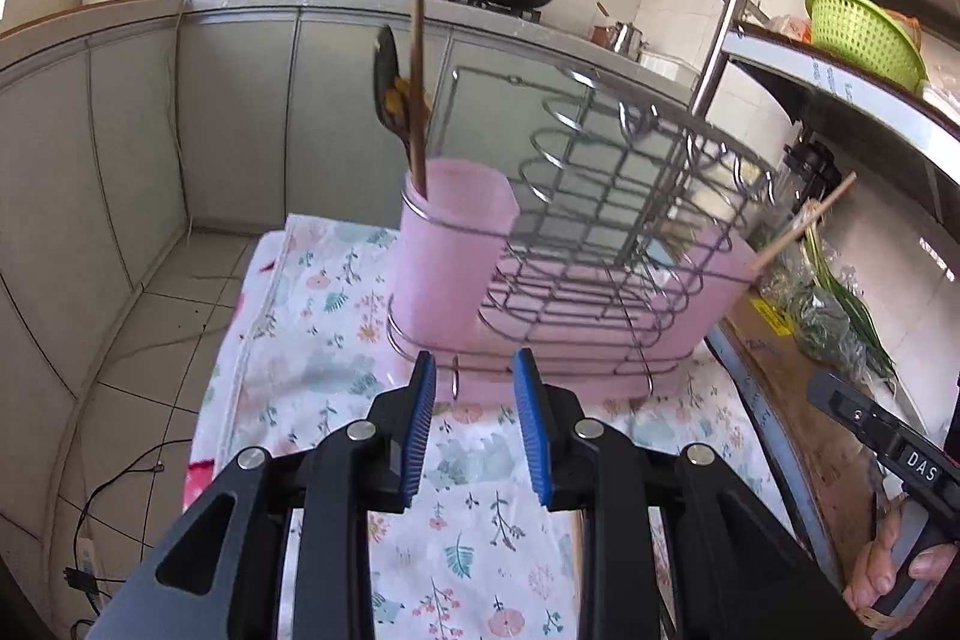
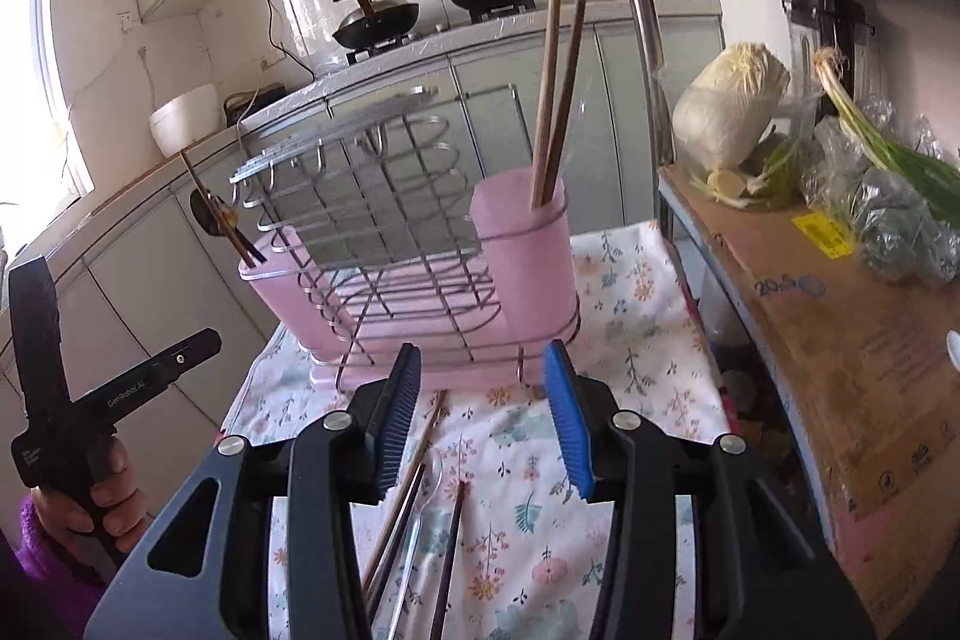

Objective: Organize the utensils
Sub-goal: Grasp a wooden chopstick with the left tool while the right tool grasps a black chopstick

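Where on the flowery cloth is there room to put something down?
The flowery cloth is bare left of the pink drying rack, and also in front of it on its right side. It is crowded where chopsticks and a clear spoon lie under the right hand-held gripper. The cardboard shelf holds vegetables.

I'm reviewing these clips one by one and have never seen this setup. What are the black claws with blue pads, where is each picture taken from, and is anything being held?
No robot here: a person holds a hand-operated gripper in each hand, with a fisheye camera on each looking along its fingers. One picture looks past the left gripper, the other past the right gripper; each also catches the other hand at its edge. Both sets of jaws stand open with nothing between them. On the floral cloth stands a wire rack with pink cups: the right cup holds two chopsticks, the left cup a chopstick and a spoon. Loose utensils lie on the cloth below the right gripper.
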A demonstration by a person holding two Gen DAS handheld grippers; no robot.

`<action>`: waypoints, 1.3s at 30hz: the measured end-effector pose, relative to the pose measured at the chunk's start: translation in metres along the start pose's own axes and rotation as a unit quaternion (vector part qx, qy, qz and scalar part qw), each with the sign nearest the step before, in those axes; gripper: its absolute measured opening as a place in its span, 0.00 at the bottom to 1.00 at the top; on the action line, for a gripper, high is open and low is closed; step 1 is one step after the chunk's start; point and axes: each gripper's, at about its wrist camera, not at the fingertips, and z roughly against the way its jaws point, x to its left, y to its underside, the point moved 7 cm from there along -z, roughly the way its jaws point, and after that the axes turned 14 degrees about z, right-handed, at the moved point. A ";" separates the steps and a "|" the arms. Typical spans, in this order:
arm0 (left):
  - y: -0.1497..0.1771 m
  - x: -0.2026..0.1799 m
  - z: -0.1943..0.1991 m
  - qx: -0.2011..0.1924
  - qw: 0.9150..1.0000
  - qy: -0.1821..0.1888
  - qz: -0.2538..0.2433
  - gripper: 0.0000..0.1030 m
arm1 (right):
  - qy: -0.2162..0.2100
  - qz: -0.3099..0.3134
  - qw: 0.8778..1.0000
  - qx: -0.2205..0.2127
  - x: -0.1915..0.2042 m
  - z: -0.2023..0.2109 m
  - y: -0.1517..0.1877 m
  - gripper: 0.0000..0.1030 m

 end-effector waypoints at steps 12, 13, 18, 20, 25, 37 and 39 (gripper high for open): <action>0.074 -0.037 -0.071 0.172 0.984 0.001 -0.046 0.18 | -0.068 -0.048 0.989 0.120 0.010 -0.039 0.083 0.21; 0.076 -0.041 -0.078 0.178 0.983 -0.003 -0.052 0.17 | -0.074 -0.052 0.988 0.126 0.011 -0.041 0.087 0.17; 0.079 -0.052 -0.116 0.197 0.978 -0.033 -0.058 0.17 | -0.086 -0.055 0.986 0.135 0.011 -0.043 0.099 0.15; 0.081 -0.054 -0.131 0.199 0.977 -0.053 -0.063 0.17 | -0.087 -0.057 0.985 0.137 0.008 -0.044 0.101 0.15; 0.087 -0.054 -0.155 0.200 0.973 -0.090 -0.075 0.17 | -0.091 -0.054 0.984 0.144 0.007 -0.047 0.104 0.15; 0.080 -0.031 -0.134 0.198 0.975 -0.091 -0.031 0.05 | -0.110 -0.031 0.978 0.174 0.024 -0.066 0.107 0.16; 0.080 -0.023 -0.124 0.199 0.976 -0.090 -0.028 0.05 | -0.104 -0.016 0.978 0.182 0.029 -0.071 0.106 0.16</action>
